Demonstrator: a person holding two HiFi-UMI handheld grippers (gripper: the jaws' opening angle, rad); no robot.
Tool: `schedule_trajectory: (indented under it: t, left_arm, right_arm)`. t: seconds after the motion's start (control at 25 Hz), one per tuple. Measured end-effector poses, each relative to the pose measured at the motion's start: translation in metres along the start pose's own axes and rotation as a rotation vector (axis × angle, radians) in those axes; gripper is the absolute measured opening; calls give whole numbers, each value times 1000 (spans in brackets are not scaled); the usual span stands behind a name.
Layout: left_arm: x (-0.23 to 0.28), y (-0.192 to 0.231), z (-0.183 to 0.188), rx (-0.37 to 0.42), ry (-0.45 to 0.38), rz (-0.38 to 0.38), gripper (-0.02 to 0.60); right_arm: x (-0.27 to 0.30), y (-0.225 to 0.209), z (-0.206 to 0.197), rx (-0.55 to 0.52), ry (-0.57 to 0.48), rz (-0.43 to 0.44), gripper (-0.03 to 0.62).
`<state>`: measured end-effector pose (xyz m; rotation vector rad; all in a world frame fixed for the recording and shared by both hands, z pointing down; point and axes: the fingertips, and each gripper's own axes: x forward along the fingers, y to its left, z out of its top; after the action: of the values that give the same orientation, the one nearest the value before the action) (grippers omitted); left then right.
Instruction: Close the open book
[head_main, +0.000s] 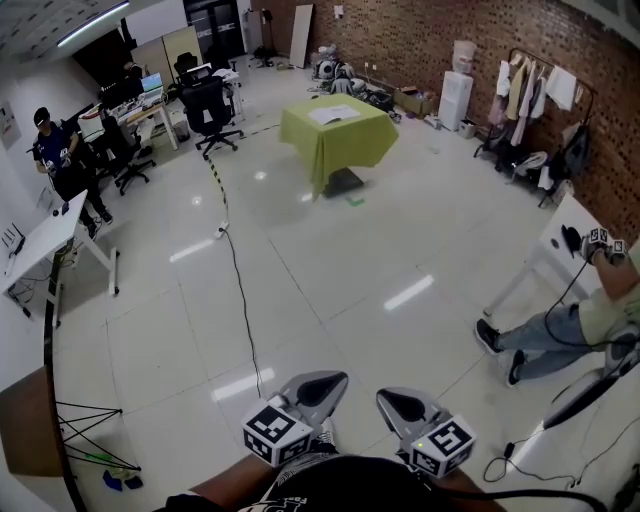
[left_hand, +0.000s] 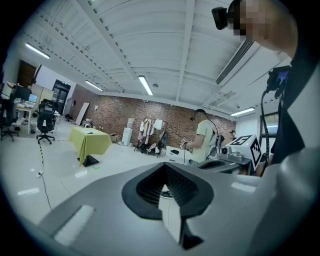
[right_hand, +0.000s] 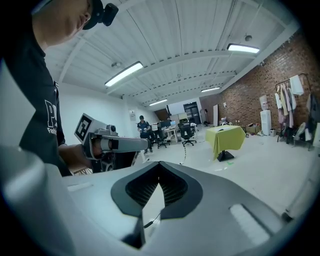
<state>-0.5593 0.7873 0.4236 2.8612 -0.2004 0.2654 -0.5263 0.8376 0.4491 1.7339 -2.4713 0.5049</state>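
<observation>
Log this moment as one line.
left gripper: shut, empty | right gripper: shut, empty | book: on green table, out of reach

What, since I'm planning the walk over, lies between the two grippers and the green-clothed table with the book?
Bare tiled floor, in the head view, from the left gripper and right gripper to the table; a black cable runs just left.

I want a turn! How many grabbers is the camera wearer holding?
2: the left hand-held gripper at bottom centre, the right hand-held gripper beside it, both shut and empty.
</observation>
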Motion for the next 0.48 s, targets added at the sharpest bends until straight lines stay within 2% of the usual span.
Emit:
schedule_trajectory:
  t: [0.2,0.4,0.48]
  left_arm:
    - [-3,36,19,10,-24,-18,6]
    - [3,69,23,-6,-19,-31,6]
    - [4,83,22,4,-16,-37,6]
  right_arm:
    - [32,-9,18,-3,0,-32,8]
    - [62,-27,20,77,7,-37,8]
    - [73,-34,24,78,-9,-50,8]
